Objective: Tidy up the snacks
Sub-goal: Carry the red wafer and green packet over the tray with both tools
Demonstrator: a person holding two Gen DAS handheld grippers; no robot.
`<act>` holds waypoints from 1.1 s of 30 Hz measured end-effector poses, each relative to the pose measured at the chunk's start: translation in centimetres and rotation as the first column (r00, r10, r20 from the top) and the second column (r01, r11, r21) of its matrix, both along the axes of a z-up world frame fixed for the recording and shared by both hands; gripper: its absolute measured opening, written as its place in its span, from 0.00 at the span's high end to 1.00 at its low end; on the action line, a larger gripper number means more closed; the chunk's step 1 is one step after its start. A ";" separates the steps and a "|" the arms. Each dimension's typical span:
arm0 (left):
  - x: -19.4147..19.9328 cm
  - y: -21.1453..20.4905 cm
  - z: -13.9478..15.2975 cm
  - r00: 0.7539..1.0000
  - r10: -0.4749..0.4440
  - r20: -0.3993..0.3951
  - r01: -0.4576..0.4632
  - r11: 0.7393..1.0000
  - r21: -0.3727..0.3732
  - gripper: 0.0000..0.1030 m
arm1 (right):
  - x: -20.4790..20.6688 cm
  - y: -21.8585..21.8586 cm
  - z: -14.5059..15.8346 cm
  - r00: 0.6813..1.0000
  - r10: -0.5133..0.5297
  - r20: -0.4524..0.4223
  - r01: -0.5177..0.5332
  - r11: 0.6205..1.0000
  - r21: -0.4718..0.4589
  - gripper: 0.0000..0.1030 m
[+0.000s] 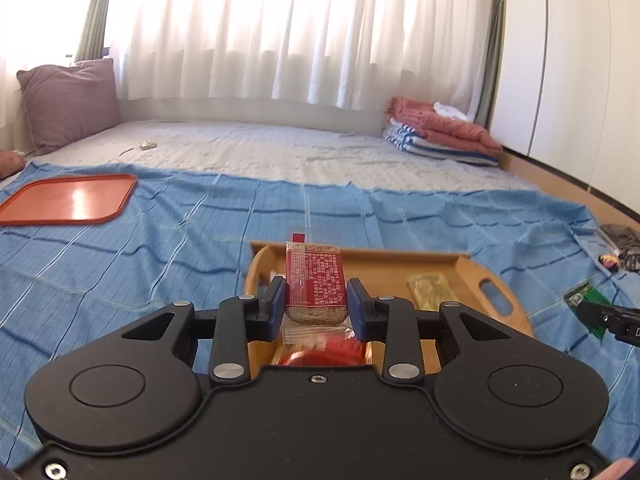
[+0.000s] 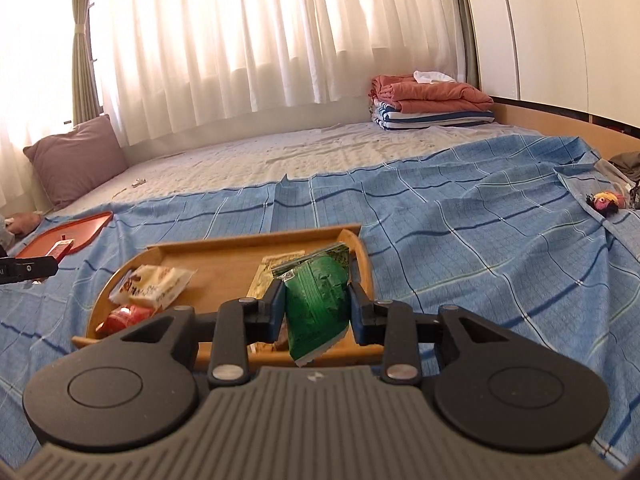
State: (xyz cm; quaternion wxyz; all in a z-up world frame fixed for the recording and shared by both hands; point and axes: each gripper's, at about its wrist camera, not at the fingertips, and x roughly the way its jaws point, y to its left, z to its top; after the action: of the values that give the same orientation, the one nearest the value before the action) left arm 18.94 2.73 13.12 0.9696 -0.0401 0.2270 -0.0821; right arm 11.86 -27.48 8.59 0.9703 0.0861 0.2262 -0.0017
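— Blue checked cloth (image 1: 120, 264) covers the near part of a bed, with white curtains (image 1: 280, 32) behind. What has the left gripper (image 1: 316, 306) got?

— Its blue pads are closed on a red-labelled snack bar (image 1: 316, 280), which stands upright between them. Just beyond and below lies the wooden tray (image 1: 400, 264), with a gold packet (image 1: 430, 290) ahead and to the right of the fingers. Well ahead to the left, an orange tray (image 1: 68, 200) sits on the cloth.

— And the right gripper (image 2: 316, 310)?

— Clamped on a green packet (image 2: 316, 308), tilted, its lower corner hanging under the pads. The same wooden tray (image 2: 240, 248) is beneath and ahead of it.

— What does that view add?

— White packets (image 2: 154, 286) and red ones (image 2: 124, 316) at the tray's left end, ahead-left of the fingers; from the left wrist only a bit of red shows under the jaws. The green packet appears in the left view only as an edge at far right (image 1: 588, 304). Folded bedding (image 2: 428, 100) is visible in both views, far ahead to the right.
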 end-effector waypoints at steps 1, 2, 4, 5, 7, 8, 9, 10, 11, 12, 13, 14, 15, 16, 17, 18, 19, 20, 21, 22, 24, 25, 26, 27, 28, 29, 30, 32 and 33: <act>0.9 -0.1 0.1 1.000 -0.018 0.006 0.018 1.000 -0.006 0.70 | 0.6 -0.1 0.1 1.000 0.000 -0.004 0.000 1.000 0.006 0.64; 1.6 -0.2 0.2 1.000 -0.029 0.006 0.029 0.999 -0.018 0.70 | 1.2 -0.3 0.2 1.000 0.000 -0.011 0.000 1.000 0.013 0.64; 3.9 -0.4 0.2 0.999 -0.046 -0.017 0.046 0.998 -0.033 0.70 | 2.6 -0.5 0.1 1.000 0.010 -0.028 -0.009 1.000 0.028 0.64; 5.0 -0.6 0.2 0.999 -0.040 -0.028 0.039 0.999 -0.034 0.70 | 3.2 -0.5 0.0 0.999 0.013 -0.039 -0.012 0.999 0.031 0.64; 7.5 -1.0 -0.1 0.998 -0.034 -0.058 0.033 0.999 -0.026 0.70 | 4.7 -0.6 -0.3 0.997 0.019 -0.071 -0.016 0.999 0.038 0.64; 8.6 -1.1 -0.2 0.997 -0.024 -0.073 0.023 0.999 -0.022 0.70 | 5.4 -0.6 -0.5 0.996 0.020 -0.085 -0.016 0.999 0.044 0.64; 10.1 -1.4 -0.5 0.995 -0.016 -0.097 0.014 1.000 -0.012 0.70 | 6.1 -0.7 -0.7 0.995 0.023 -0.097 -0.018 0.999 0.048 0.64; 11.4 -1.6 -0.8 0.993 -0.008 -0.117 0.007 1.000 -0.004 0.70 | 6.8 -0.7 -0.9 0.994 0.027 -0.109 -0.022 0.998 0.052 0.64; 12.7 -1.8 -1.1 0.991 0.003 -0.134 -0.003 1.000 0.003 0.70 | 7.4 -0.7 -1.2 0.992 0.028 -0.122 -0.021 0.998 0.056 0.64; 13.8 -1.9 -1.4 0.988 0.013 -0.151 -0.011 1.000 0.011 0.70 | 8.0 -0.8 -1.3 0.991 0.026 -0.134 -0.019 0.998 0.058 0.64; 14.9 -2.1 -1.7 0.986 0.020 -0.166 -0.017 1.000 0.020 0.70 | 8.5 -0.9 -1.5 0.989 0.025 -0.145 -0.016 0.998 0.063 0.64; 15.8 -2.3 -2.0 0.984 0.026 -0.178 -0.022 0.999 0.026 0.70 | 9.1 -1.0 -1.7 0.987 0.026 -0.156 -0.015 0.997 0.071 0.64; 16.8 -2.4 -2.4 0.979 0.030 -0.201 -0.024 0.999 0.035 0.70 | 9.6 -1.1 -1.9 0.986 0.025 -0.165 -0.013 0.997 0.078 0.64; 17.8 -2.5 -2.9 0.974 0.039 -0.223 -0.030 0.999 0.042 0.70 | 10.0 -1.1 -2.1 0.984 0.026 -0.174 -0.011 0.997 0.083 0.64; 18.4 -2.6 -3.2 0.972 0.050 -0.231 -0.040 0.998 0.045 0.70 | 10.4 -1.2 -2.3 0.983 0.028 -0.183 -0.012 0.996 0.086 0.64; 19.0 -2.7 -3.8 0.969 0.056 -0.240 -0.046 0.998 0.046 0.70 | 10.8 -1.3 -2.5 0.981 0.029 -0.191 -0.013 0.996 0.088 0.64; 19.5 -2.8 -4.2 0.967 0.060 -0.248 -0.050 0.998 0.047 0.70 | 11.2 -1.3 -2.7 0.980 0.031 -0.199 -0.014 0.996 0.089 0.64; 19.9 -2.8 -4.6 0.965 0.068 -0.252 -0.057 0.997 0.049 0.70 | 11.4 -1.2 -2.9 0.978 0.033 -0.205 -0.016 0.996 0.087 0.64; 20.4 -2.9 -5.0 0.964 0.072 -0.254 -0.060 0.997 0.053 0.70 | 11.7 -1.2 -3.1 0.977 0.036 -0.212 -0.018 0.996 0.086 0.64; 20.8 -2.9 -5.4 0.964 0.073 -0.257 -0.060 0.996 0.058 0.70 | 12.0 -1.1 -3.3 0.975 0.040 -0.218 -0.022 0.996 0.084 0.64; 21.3 -3.1 -6.1 0.962 0.078 -0.262 -0.063 0.996 0.067 0.70 | 12.5 -0.8 -3.7 0.973 0.045 -0.227 -0.030 0.997 0.072 0.64; 21.6 -3.2 -6.5 0.960 0.079 -0.270 -0.063 0.996 0.067 0.70 | 12.7 -0.6 -3.9 0.972 0.048 -0.231 -0.034 0.997 0.064 0.64; 21.9 -3.2 -6.8 0.958 0.078 -0.276 -0.062 0.996 0.066 0.70 | 12.9 -0.5 -4.1 0.971 0.050 -0.235 -0.038 0.998 0.058 0.64; 22.1 -3.1 -7.2 0.957 0.078 -0.279 -0.062 0.996 0.066 0.70 | 13.2 -0.4 -4.3 0.970 0.052 -0.239 -0.041 0.998 0.051 0.64; 22.3 -3.1 -7.4 0.956 0.080 -0.281 -0.064 0.996 0.066 0.70 | 13.4 -0.3 -4.5 0.969 0.054 -0.243 -0.044 0.998 0.045 0.64; 22.4 -3.0 -7.7 0.955 0.084 -0.284 -0.069 0.996 0.064 0.70 | 13.6 -0.2 -4.7 0.968 0.055 -0.245 -0.046 0.998 0.041 0.64; 22.6 -2.8 -8.0 0.953 0.086 -0.289 -0.072 0.996 0.060 0.70 | 13.8 -0.2 -4.8 0.967 0.055 -0.248 -0.047 0.998 0.040 0.64; 22.8 -2.7 -8.4 0.949 0.086 -0.302 -0.074 0.996 0.052 0.70 | 14.3 -0.2 -5.3 0.965 0.055 -0.255 -0.044 0.998 0.048 0.64; 22.9 -2.6 -8.6 0.949 0.085 -0.305 -0.072 0.996 0.053 0.70 | 14.5 -0.2 -5.5 0.965 0.054 -0.259 -0.041 0.998 0.052 0.64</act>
State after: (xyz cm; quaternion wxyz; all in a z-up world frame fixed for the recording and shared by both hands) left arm 41.81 0.09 4.56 0.9257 -0.0412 0.3747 -0.0314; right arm 26.32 -27.69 3.11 0.9298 0.1022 0.3534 0.0155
